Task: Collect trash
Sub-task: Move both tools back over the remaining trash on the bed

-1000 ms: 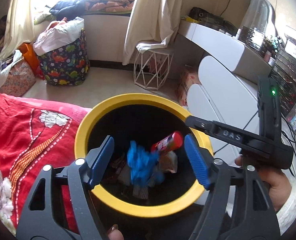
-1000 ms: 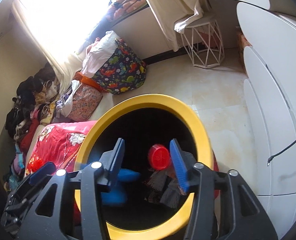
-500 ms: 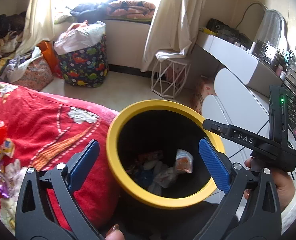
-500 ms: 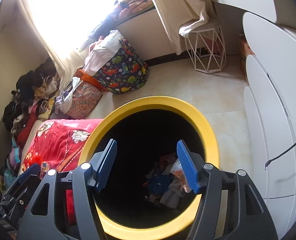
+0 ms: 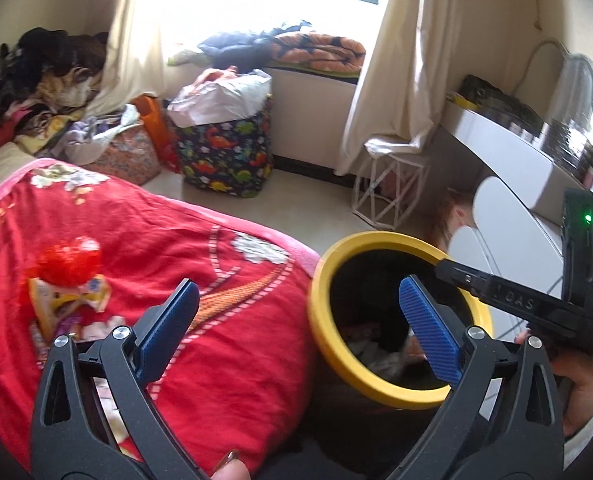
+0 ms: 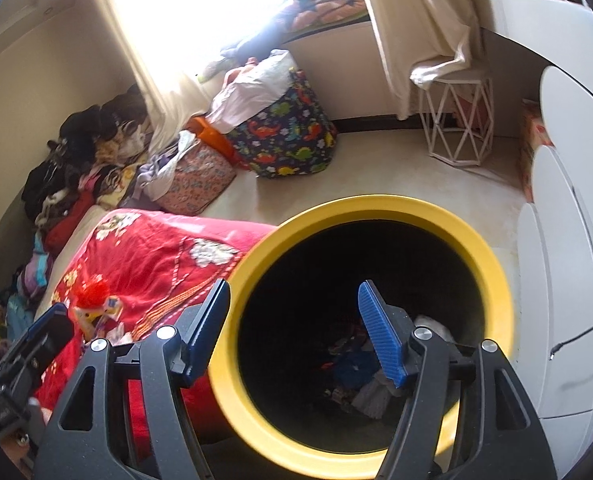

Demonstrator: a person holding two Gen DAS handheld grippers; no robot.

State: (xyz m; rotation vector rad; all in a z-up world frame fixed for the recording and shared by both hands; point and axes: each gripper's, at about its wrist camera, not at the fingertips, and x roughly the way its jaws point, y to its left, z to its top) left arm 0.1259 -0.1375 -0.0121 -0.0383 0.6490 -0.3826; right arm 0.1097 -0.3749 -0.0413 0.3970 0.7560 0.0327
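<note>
On the bed, a red flowered blanket (image 5: 224, 292) is lying rumpled, and a small heap of wrappers (image 5: 70, 280), one crinkly red and shiny, is sitting on it. Just beside the bed, one round black bin (image 6: 492, 264) with a smooth yellow rim is holding crumpled trash (image 6: 360, 376) at its bottom. The left gripper (image 5: 296, 332) is spread wide with nothing between its ribbed blue pads. The right gripper (image 6: 296, 336) is opening above the bin mouth, also empty. Two fabric bags are standing on the pale floor by the window.
</note>
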